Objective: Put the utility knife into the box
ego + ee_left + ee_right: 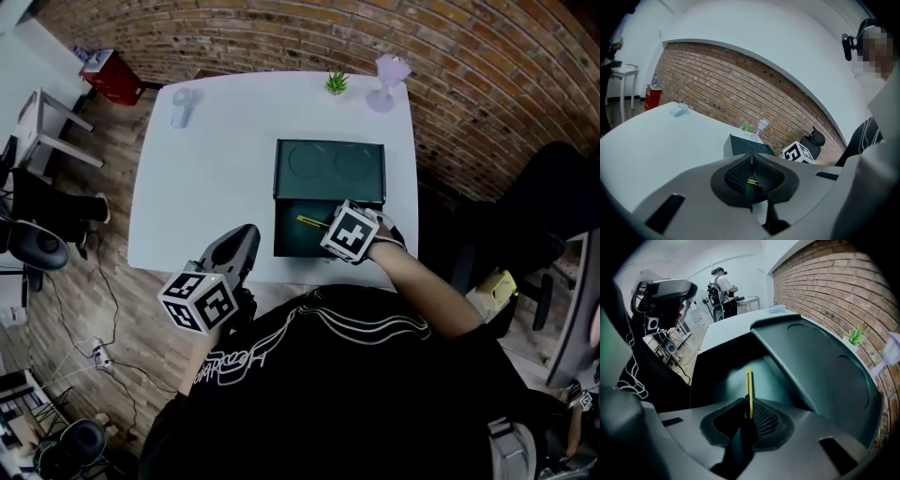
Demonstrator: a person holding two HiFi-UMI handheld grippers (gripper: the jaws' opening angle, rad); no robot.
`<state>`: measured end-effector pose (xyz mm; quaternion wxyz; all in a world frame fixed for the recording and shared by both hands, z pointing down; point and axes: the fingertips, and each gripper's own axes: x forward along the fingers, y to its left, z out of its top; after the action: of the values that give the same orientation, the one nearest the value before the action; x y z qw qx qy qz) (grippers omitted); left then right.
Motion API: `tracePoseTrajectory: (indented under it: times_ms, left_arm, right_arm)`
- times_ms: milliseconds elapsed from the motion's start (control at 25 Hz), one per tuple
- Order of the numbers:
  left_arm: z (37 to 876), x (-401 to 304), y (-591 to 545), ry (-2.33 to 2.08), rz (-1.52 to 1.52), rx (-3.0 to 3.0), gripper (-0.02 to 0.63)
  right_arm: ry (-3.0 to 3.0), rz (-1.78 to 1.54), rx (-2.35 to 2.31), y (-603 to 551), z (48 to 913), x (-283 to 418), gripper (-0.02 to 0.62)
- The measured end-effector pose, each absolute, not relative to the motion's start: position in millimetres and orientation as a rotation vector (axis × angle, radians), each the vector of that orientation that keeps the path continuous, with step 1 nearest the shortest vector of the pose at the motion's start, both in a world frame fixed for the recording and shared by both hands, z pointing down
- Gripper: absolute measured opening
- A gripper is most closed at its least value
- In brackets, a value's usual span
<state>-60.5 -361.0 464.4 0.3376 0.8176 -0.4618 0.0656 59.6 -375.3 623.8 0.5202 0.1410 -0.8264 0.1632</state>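
Note:
A dark green box (291, 242) stands open on the white table (211, 178), its lid (330, 167) tipped back. My right gripper (325, 225) is shut on a slim yellow utility knife (311, 222) and holds it over the box's inside. In the right gripper view the utility knife (749, 387) sticks out from between the jaws of the right gripper (748, 412), above the box floor (726, 376). My left gripper (246, 236) hovers at the table's front edge, left of the box. In its own view the left gripper (751, 161) is shut and holds nothing, with the box (739, 146) ahead.
A small green plant (337, 83) and a lilac stemmed object (387, 80) stand at the table's far edge, and a clear object (182, 105) lies at the far left. A black chair (553, 216) is to the right, and a red crate (112, 77) sits on the floor at the far left.

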Motion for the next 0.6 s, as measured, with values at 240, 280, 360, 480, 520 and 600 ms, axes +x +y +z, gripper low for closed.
tracePoseTrajectory:
  times_ms: [240,280,360,480,520,600]
  left_arm:
    - [470.6,-64.8,-365.4,-1.205,0.166,2.118,0.041]
    - [470.9,-64.9,-366.3,-1.202,0.168,2.120,0.041]
    - [470.6,-64.9,-367.3,-1.196,0.170,2.126,0.041]
    - [467.9,-67.1,-365.3,-1.187,0.172,2.133,0.041]
    - [467.0,-68.0,-364.0,-1.182,0.172,2.134,0.041]
    - [465.3,-68.8,-361.8,-1.169,0.174,2.135,0.041]
  right_arm:
    - [-1.914,0.353,0.301,-372.5,630.9,72.5,0.060]
    - [-1.913,0.354,0.303,-373.3,630.9,73.0,0.060]
    - [-1.925,0.367,0.302,-373.3,630.1,72.1,0.063]
    - [-1.999,0.391,0.275,-366.8,621.4,58.4,0.156]
    - [-2.014,0.386,0.269,-364.4,618.4,55.9,0.173]
    - [-2.030,0.378,0.276,-362.0,612.2,55.1,0.184]
